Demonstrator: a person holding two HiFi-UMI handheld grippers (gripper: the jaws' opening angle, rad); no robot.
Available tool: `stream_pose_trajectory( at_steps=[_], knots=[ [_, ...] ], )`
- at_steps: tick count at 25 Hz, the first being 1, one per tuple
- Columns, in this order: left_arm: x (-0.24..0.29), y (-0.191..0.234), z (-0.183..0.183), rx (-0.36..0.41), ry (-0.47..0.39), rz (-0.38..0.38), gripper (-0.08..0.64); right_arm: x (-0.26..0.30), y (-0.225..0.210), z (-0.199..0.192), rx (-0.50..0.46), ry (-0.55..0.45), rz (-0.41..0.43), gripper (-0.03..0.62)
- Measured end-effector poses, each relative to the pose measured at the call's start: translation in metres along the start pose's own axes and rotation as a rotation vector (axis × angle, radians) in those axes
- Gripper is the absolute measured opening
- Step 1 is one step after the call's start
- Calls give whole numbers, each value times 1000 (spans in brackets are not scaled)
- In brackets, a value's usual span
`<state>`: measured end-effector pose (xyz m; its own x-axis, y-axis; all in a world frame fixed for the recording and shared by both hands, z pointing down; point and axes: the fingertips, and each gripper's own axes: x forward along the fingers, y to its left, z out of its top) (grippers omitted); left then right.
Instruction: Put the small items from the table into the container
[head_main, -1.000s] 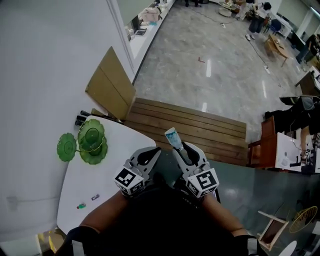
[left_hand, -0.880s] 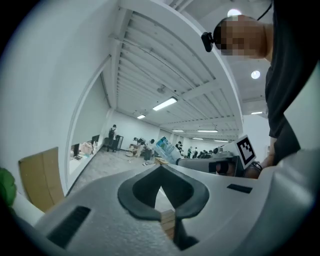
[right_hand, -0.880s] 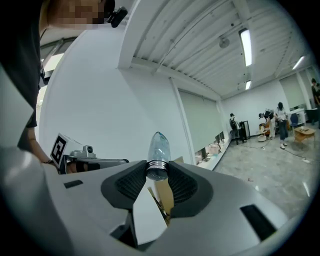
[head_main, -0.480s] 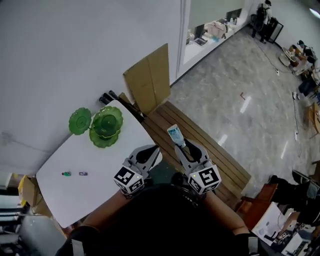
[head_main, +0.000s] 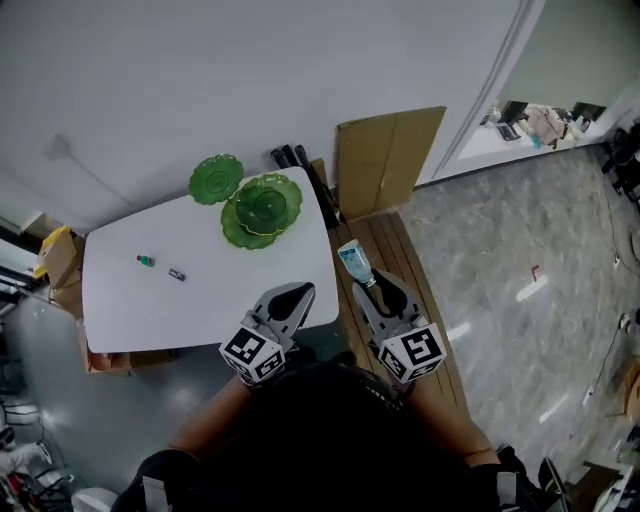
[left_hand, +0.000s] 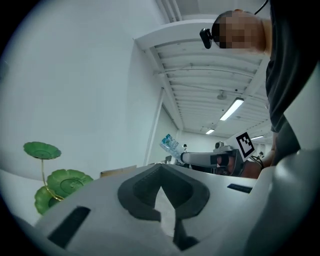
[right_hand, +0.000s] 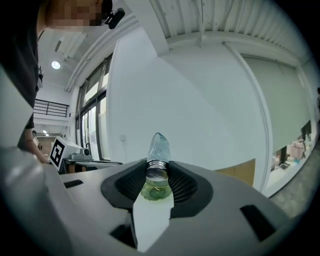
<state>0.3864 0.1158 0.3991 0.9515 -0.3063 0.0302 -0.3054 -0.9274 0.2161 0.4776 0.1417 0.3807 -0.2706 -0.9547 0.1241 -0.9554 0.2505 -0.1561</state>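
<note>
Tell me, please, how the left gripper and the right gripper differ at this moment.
The left gripper is shut and empty; the right gripper clamps a clear bottle by its neck. In the head view the left gripper overlaps the near edge of the table, while the right gripper is over wooden slats beside it. Both carry marker cubes.

No legible writing; bottle label too blurred.

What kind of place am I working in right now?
Probably an office or lab workspace: a white table against a plain wall, a polished stone floor, and a cluttered desk beyond a glass partition.
</note>
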Motion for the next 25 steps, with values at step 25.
stream_pose_trajectory(
  at_steps=[25],
  knots=[
    [-84,157,24,-29,-43,152,6,171,84,-7,-7,91,131,143]
  ],
)
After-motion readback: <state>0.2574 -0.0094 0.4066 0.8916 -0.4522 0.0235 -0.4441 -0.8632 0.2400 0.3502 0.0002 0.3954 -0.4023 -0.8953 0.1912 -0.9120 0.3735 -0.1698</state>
